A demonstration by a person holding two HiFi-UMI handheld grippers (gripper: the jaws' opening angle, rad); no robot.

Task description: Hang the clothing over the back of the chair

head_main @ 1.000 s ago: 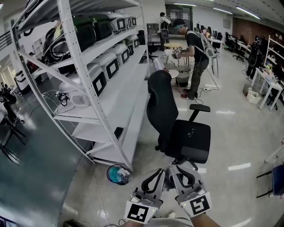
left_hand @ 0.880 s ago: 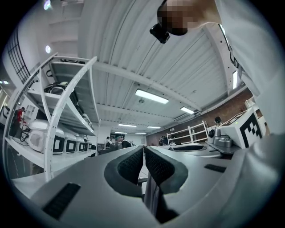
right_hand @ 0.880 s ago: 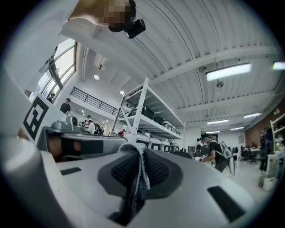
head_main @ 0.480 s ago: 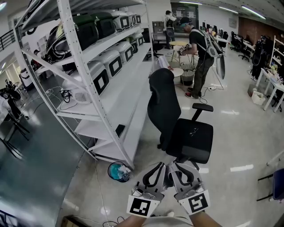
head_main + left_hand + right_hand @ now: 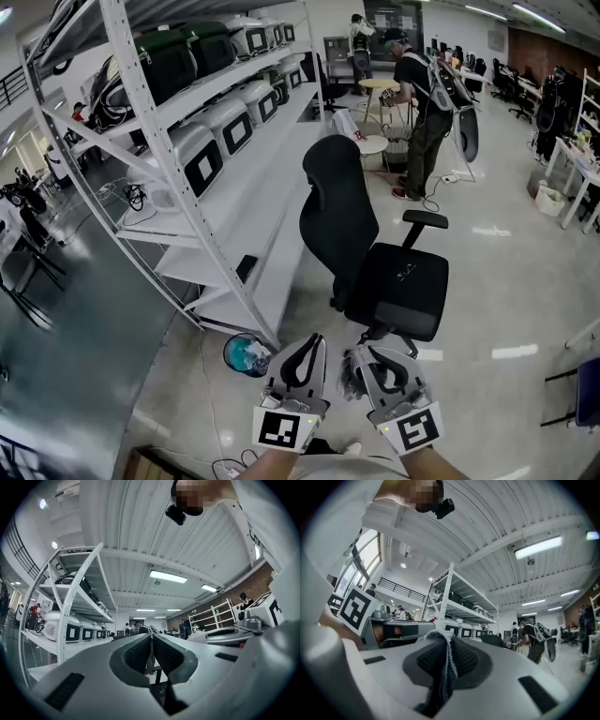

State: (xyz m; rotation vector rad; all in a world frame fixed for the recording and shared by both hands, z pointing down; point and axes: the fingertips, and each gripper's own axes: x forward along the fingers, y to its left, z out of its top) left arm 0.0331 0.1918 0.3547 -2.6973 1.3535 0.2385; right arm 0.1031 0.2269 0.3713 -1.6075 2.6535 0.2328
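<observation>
The black office chair [image 5: 339, 202] stands in the middle of the head view, its tall back toward the shelving and its seat [image 5: 405, 289] toward me. Both grippers sit at the bottom of that view, just short of the seat. My right gripper [image 5: 361, 352] is shut on a fold of grey-blue clothing [image 5: 349, 375]; in the right gripper view the cloth [image 5: 447, 667] is pinched between the pads of that gripper [image 5: 446, 641] and hangs down. My left gripper [image 5: 306, 339] is shut, and in the left gripper view its pads [image 5: 152, 639] meet with nothing between them.
A white shelving rack [image 5: 141, 122] with grey machines runs along the chair's left. A teal bin [image 5: 246, 356] sits on the floor by its foot. A person with a backpack [image 5: 424, 112] stands behind the chair near a small round table [image 5: 373, 145]. A blue chair [image 5: 587, 389] is at the right edge.
Both grippers have edged toward the chair, and the left one has drawn a little leftward, away from the right. The cloth stays pinched in the right gripper.
</observation>
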